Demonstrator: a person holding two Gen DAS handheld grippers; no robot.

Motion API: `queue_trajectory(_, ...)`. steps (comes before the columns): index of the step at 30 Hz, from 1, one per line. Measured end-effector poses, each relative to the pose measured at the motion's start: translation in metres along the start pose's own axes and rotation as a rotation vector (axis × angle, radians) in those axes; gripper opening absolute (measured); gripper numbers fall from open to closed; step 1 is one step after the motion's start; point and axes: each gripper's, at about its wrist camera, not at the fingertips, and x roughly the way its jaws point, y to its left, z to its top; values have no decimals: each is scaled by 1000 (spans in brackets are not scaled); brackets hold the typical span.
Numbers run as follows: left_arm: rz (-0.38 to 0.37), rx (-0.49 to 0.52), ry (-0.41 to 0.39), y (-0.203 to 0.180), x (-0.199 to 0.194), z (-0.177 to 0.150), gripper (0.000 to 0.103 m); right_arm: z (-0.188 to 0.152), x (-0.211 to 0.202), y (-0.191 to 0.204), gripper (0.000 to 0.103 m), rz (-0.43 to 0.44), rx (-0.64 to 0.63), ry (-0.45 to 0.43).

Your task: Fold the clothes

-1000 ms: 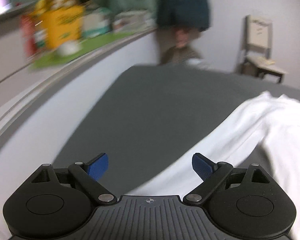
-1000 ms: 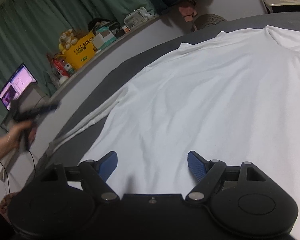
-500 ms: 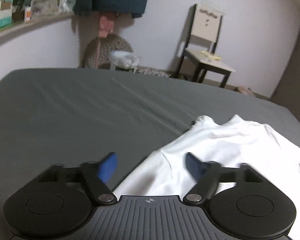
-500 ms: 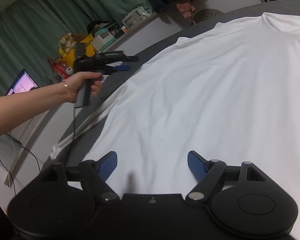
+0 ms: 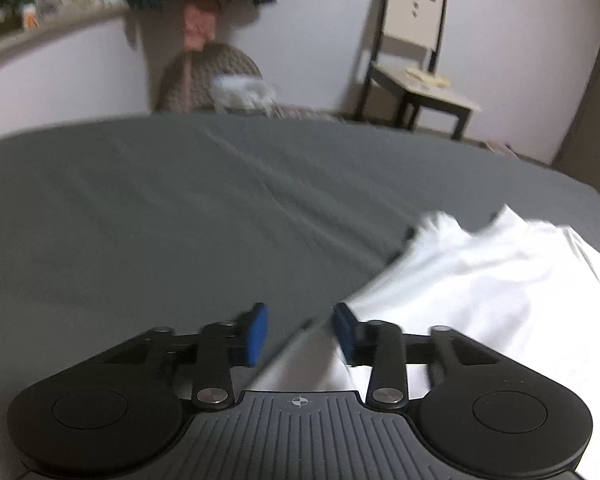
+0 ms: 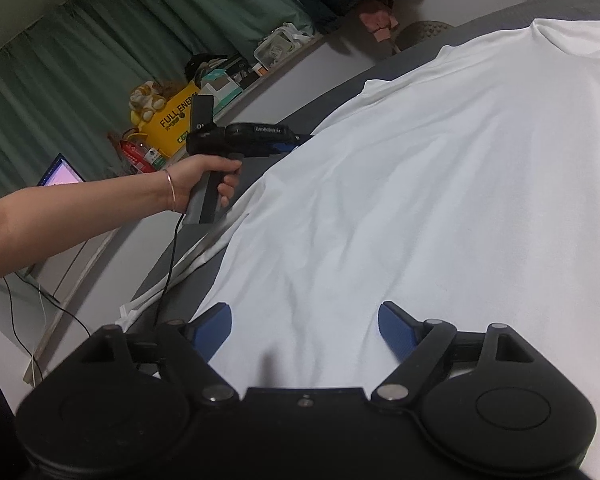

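Note:
A white shirt (image 6: 440,180) lies spread flat on the grey bed sheet (image 5: 180,208), one long sleeve (image 6: 188,264) trailing towards the bed's left edge. My left gripper (image 5: 300,332) hovers low over the shirt's left edge (image 5: 480,280). Its jaws are closing, a strip of the white hem lies between them, and the pads do not press on it. The right wrist view shows a hand (image 6: 204,176) holding that left gripper (image 6: 290,145) at the shirt's side. My right gripper (image 6: 304,324) sits over the shirt's near part, jaws wide and opening slightly, with nothing gripped.
A ledge (image 6: 236,92) along the bed's left side carries a yellow box (image 6: 176,120), containers and a laptop (image 6: 60,172). A black cable (image 6: 168,264) hangs from the left gripper. A chair (image 5: 412,60) and a woven basket (image 5: 212,76) stand beyond the bed's far end.
My left gripper swung from facing the ledge round to the shirt's left edge, dropped lower, and its jaws narrowed around the hem. The right gripper stayed nearly where it was.

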Motion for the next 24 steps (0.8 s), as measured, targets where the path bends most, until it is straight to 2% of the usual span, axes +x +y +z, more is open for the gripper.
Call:
queue_trajectory(3, 2, 95, 9, -11, -5, -8, 34, 1, 1, 0, 80, -1, 1, -1)
queue_trajectory(4, 28, 114, 8, -14, -6, -7, 17, 1, 1, 1, 80, -2, 0, -1)
queue_trajectory(5, 59, 130, 6, -16, -8, -6, 8, 1, 1, 1, 80, -4, -2, 0)
queue_trajectory(6, 97, 172, -13, -21, -11, -3, 6, 1, 1, 1, 80, -4, -3, -1)
queue_trajectory(9, 204, 315, -82, -37, -21, 6, 6, 1, 2, 2, 80, -8, -5, -1)
queue_trajectory(12, 279, 435, -71, -54, -15, 10, 6, 1, 2, 3, 80, -13, -4, 5)
queue_trajectory(13, 305, 451, -52, -56, -10, 8, 6, 1, 2, 4, 80, -13, -4, 6)
queue_trajectory(15, 327, 424, -5, -58, 0, 2, 7, 0, 1, 3, 80, -11, -3, 8)
queue_trajectory(16, 338, 391, -9, -57, 2, -2, 9, 0, 1, 3, 80, -10, -2, 7)
queue_trajectory(17, 348, 368, -31, -57, 0, -4, 12, 0, 1, 3, 80, -8, -2, 6)
queue_trajectory(18, 357, 353, -49, -56, -2, -5, 25, 0, 0, 3, 80, -7, -1, 5)
queue_trajectory(19, 369, 334, -65, -52, -7, -5, 54, 0, 0, 3, 80, -6, -1, 4)
queue_trajectory(21, 392, 293, -99, -42, -19, -7, 100, 0, 0, 2, 80, -3, 2, 2)
queue_trajectory(24, 375, 222, -170, -23, -52, -15, 102, 3, -2, 4, 80, -7, -13, -14)
